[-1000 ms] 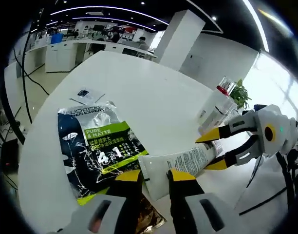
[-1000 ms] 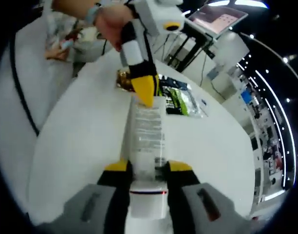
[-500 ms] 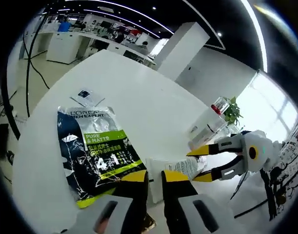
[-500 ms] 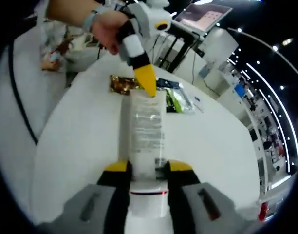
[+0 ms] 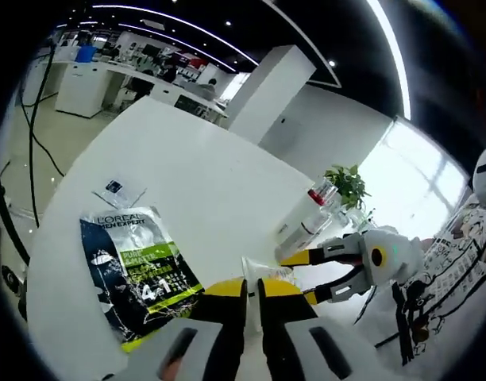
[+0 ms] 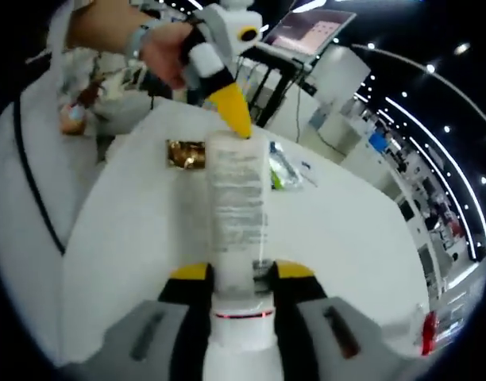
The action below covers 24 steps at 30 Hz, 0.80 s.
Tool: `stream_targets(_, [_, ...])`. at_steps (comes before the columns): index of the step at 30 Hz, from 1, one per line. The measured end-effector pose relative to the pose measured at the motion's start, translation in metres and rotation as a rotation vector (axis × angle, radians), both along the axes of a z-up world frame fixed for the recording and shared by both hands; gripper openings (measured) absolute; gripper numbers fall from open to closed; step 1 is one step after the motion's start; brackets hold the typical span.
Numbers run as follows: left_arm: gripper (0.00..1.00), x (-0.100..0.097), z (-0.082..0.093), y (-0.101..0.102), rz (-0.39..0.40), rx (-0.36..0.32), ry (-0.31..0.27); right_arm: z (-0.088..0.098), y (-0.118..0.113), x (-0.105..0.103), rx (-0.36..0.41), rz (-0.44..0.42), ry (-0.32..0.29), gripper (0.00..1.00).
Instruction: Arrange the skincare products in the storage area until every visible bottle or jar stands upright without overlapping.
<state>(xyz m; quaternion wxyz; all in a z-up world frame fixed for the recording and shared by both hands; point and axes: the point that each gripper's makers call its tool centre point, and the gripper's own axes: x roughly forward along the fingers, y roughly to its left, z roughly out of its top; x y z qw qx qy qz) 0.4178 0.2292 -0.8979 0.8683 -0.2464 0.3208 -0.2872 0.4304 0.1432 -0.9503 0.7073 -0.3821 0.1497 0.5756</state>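
Above the white round tabletop (image 6: 132, 238), the right gripper (image 6: 241, 274) has its fingers closed on the cap end of a white printed squeeze tube (image 6: 237, 202) while the left gripper (image 5: 251, 287), fingers nearly together, pinches the crimped end, so setting it upright probably needs the left to release first.

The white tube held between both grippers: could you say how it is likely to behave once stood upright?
The tube is tall and narrow, so it may tip easily. The right gripper clamps near its cap while the left gripper pinches the crimped end, suggesting soft walls that could flex. Its smooth surface looks slippery.
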Motion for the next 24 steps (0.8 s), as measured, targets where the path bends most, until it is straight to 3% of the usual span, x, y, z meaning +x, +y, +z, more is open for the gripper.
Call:
stream_targets(6, [0.05, 0.008, 0.022, -0.007, -0.034, 0.045, -0.068, 0.008, 0.003, 0.0, 0.071, -0.047, 0.046, 0.28])
stream_targets(13, [0.05, 0.011, 0.045, -0.018, -0.053, 0.033, -0.131, 0.016, 0.004, 0.0, 0.136, -0.092, 0.097, 0.28])
stream_targets(18, [0.05, 0.013, 0.054, -0.027, -0.097, 0.122, -0.181, 0.019, 0.003, 0.001, 0.162, -0.12, 0.107, 0.28])
stream_targets(24, [0.06, 0.015, 0.066, -0.042, -0.136, 0.138, -0.218, 0.023, -0.005, 0.002, 0.215, -0.167, 0.124, 0.28])
